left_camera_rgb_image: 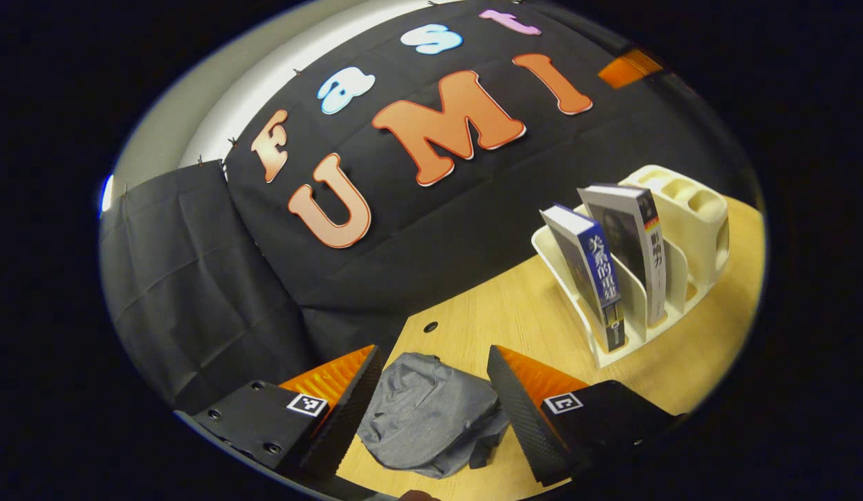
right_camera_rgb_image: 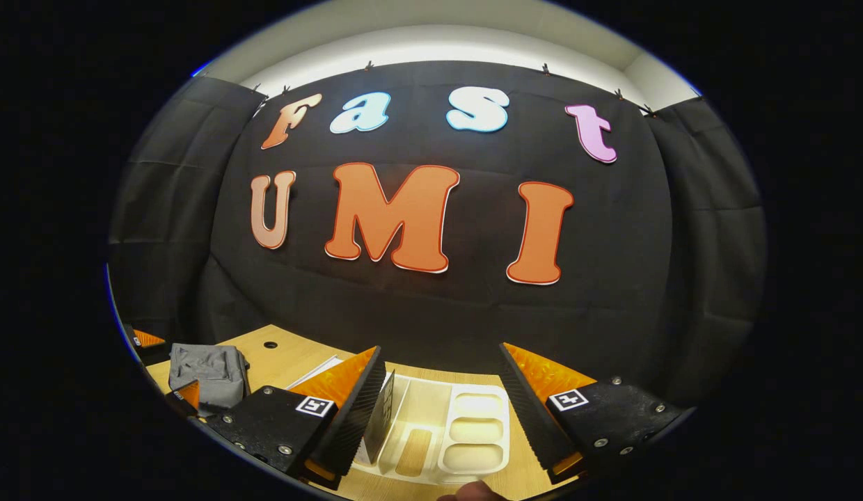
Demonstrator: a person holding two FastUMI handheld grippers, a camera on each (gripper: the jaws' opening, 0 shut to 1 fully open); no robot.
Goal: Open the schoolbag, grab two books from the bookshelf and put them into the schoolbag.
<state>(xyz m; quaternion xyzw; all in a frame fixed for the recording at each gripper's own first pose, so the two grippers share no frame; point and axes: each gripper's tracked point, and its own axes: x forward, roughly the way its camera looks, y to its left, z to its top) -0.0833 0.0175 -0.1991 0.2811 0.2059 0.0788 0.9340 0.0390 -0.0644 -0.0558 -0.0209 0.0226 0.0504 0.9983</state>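
Left gripper view: schoolbag between spread, empty left tongs; right tongs likewise agape.

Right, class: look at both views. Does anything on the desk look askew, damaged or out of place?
Only mildly. The grey schoolbag lies crumpled and flat on the wooden desk, and the two books lean in the white bookshelf rather than standing upright. Nothing looks spilled or damaged.
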